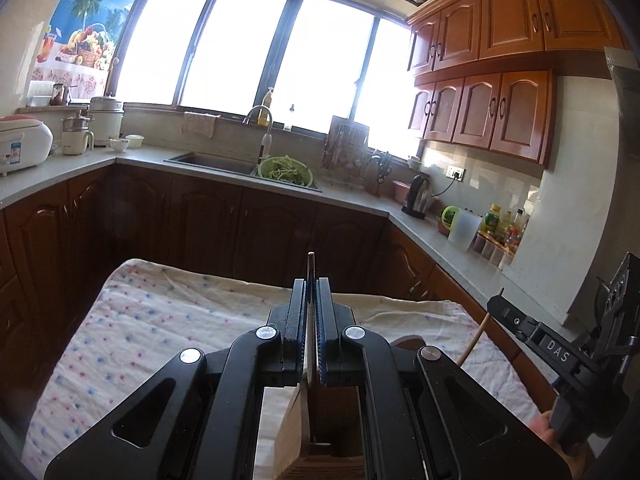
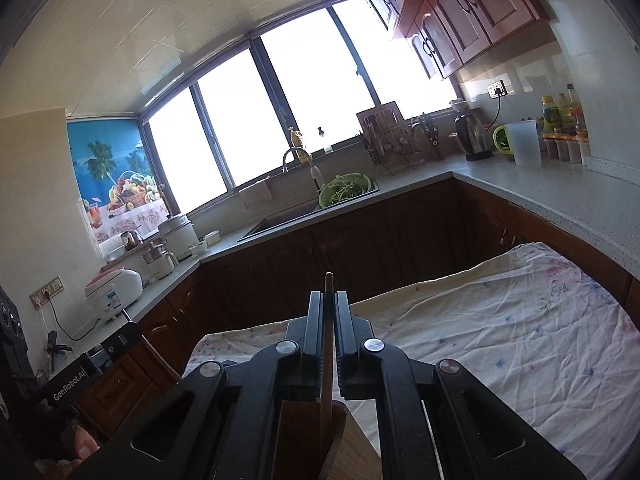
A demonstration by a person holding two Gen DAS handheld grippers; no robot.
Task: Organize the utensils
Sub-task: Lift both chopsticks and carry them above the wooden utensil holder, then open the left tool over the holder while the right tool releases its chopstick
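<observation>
My left gripper (image 1: 311, 286) is shut on a thin metal utensil (image 1: 311, 268) whose tip sticks out past the fingers; its lower end runs down into a wooden holder box (image 1: 294, 420) under the gripper. My right gripper (image 2: 329, 298) is shut on a thin wooden utensil, like a chopstick (image 2: 328, 344), which also reaches down into the wooden holder box (image 2: 352, 448). In the left wrist view the right gripper (image 1: 504, 304) shows at the right edge with the wooden stick (image 1: 474, 338) in it. Both grippers hover over a table with a dotted cloth (image 1: 160, 320).
The cloth-covered table (image 2: 520, 340) stands in a U-shaped kitchen. The counter (image 1: 352, 196) holds a sink (image 1: 212, 160), a green colander of vegetables (image 1: 285, 168), a kettle (image 1: 420, 194), a rice cooker (image 1: 20, 140) and bottles (image 1: 500, 224). Dark cabinets lie beyond the table.
</observation>
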